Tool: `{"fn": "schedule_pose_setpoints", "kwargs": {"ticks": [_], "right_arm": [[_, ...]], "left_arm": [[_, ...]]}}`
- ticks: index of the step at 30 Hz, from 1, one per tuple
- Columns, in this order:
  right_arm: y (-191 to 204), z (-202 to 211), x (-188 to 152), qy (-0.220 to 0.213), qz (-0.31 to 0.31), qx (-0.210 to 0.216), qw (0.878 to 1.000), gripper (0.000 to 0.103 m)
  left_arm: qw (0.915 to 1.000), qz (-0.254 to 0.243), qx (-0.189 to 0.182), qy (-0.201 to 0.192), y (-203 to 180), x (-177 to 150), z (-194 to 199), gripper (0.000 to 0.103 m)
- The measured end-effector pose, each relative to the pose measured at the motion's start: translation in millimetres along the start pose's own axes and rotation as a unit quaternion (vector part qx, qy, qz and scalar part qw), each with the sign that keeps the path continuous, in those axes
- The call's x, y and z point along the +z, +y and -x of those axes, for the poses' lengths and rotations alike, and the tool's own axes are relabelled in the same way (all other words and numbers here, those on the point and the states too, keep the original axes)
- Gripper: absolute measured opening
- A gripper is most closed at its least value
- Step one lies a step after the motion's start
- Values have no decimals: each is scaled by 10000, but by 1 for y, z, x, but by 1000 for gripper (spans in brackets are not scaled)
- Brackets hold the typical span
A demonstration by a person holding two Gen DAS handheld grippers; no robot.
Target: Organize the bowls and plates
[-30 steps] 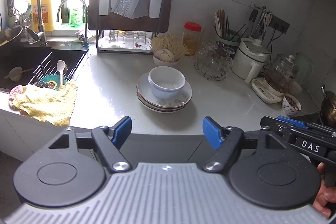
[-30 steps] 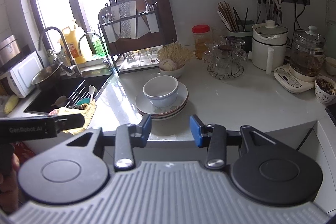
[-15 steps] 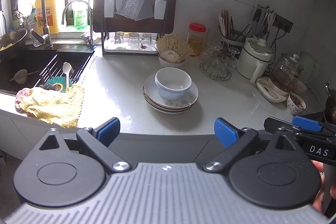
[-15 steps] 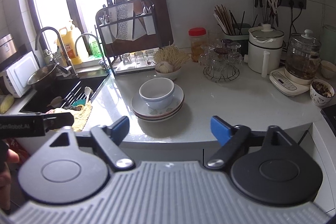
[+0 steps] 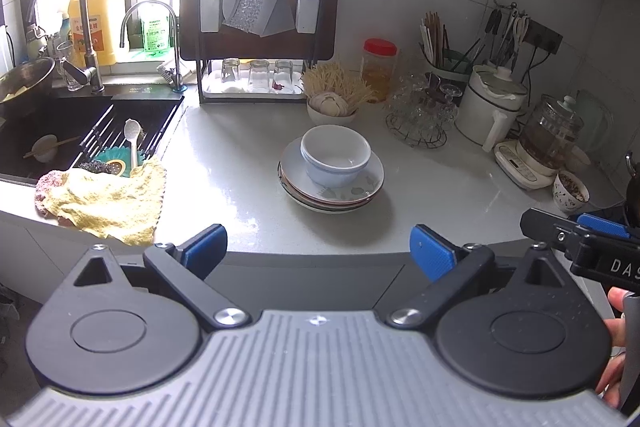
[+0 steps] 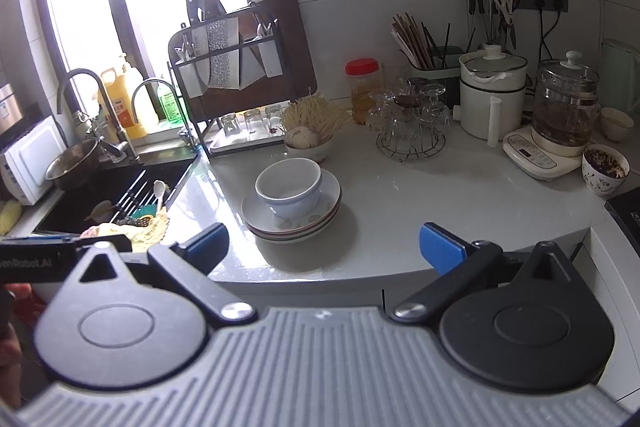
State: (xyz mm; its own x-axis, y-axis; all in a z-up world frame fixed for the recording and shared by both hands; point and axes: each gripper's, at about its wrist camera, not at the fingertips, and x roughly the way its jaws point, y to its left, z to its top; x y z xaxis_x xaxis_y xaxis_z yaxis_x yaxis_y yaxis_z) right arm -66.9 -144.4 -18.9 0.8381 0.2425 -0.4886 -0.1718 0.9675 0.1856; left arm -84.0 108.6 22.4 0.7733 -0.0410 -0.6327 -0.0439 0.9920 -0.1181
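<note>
- The left hand-held gripper (image 5: 319,247) hangs off the near edge of the counter, its ribbed blue pads spread wide with nothing between them.
- The right hand-held gripper (image 6: 323,245) is just as wide and empty; both point at the dishes from well short of them.
- Mid-counter, a glazed pale-blue round bowl (image 5: 335,156) sits upright in the hollow of a short stack of shallow white ceramic plates (image 5: 331,186), the top one leaf-printed and the lower rims showing dark and reddish bands.
- The glossy speckled grey stone counter (image 5: 224,163) reflects the window light around the stack.
- This nested pile fits either a neat finished stack or one waiting to be taken apart and put away; the pictures do not settle which.
- Any grasp here would call for care: smooth glaze is slippery, the bowl wall is thick and curved, and the plate rims are thin and lie close together.
- A crumpled yellow woven cloth (image 5: 105,201) lies to the near left, by the black sink (image 5: 24,131).
</note>
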Motion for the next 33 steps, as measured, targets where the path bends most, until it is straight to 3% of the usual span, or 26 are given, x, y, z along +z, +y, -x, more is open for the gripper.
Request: {"fn": "schedule_pose_setpoints", "kwargs": {"ticks": [33], "right_arm": [[8, 0, -3, 105, 170, 89, 9998, 103]], "left_arm": [[9996, 99, 228, -145, -3, -12, 13, 101]]}}
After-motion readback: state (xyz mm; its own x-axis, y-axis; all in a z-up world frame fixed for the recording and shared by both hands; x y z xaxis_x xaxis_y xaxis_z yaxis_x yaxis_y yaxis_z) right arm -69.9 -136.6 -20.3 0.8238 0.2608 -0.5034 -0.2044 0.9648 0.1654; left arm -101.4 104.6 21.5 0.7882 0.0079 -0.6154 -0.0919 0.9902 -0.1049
